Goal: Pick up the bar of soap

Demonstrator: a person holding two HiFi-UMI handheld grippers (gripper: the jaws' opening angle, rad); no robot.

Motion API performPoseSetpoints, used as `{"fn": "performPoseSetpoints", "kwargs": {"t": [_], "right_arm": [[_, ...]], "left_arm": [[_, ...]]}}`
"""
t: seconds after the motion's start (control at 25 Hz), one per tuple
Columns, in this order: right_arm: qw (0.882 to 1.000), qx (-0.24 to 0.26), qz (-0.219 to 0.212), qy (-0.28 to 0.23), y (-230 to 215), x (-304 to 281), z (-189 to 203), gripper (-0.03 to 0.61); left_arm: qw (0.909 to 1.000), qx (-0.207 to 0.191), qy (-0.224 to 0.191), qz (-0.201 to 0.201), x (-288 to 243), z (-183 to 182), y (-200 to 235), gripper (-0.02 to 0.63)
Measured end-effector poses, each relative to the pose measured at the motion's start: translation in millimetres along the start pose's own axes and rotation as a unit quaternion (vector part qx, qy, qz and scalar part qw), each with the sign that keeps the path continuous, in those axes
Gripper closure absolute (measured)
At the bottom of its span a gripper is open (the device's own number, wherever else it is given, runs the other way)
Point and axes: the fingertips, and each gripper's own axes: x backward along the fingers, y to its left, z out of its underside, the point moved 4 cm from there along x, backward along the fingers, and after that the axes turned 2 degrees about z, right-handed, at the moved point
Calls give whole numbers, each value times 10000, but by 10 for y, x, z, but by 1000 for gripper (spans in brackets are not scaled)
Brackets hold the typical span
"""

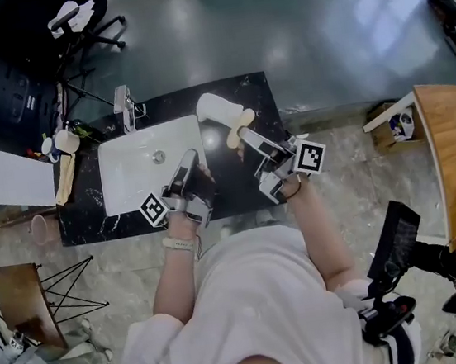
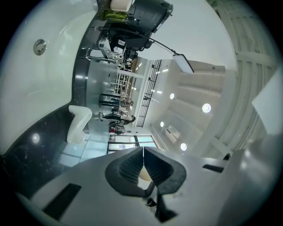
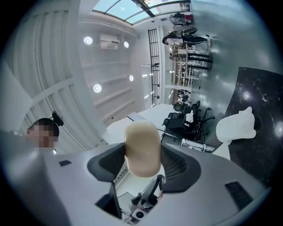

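The bar of soap [image 3: 142,150] is a pale beige oval, gripped upright between the black pads of my right gripper [image 3: 142,164]. In the head view the soap [image 1: 240,126] is lifted above the black counter [image 1: 259,98], held by the right gripper [image 1: 246,138], just in front of a white curved soap holder [image 1: 217,108]. My left gripper [image 1: 190,157] hovers at the sink's right rim. Its jaws [image 2: 143,164] are pressed together with nothing between them.
A white sink [image 1: 128,182] with a drain [image 1: 158,156] and a chrome faucet [image 1: 124,107] is set in the counter. Cups and bottles [image 1: 63,142] stand at its left end. The white holder [image 3: 236,124] lies to the right of the held soap.
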Motion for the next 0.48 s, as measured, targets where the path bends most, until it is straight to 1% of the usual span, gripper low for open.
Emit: {"fn": "performPoseSetpoints", "kwargs": {"t": [0.24, 0.48], "right_arm": [[10000, 34, -44, -62, 5, 70, -34, 308], [10000, 45, 31, -75, -56, 121, -100, 308]], "left_arm": [[10000, 16, 17, 27, -55, 32, 37, 606], [10000, 53, 27, 15, -121, 70, 76, 606]]}}
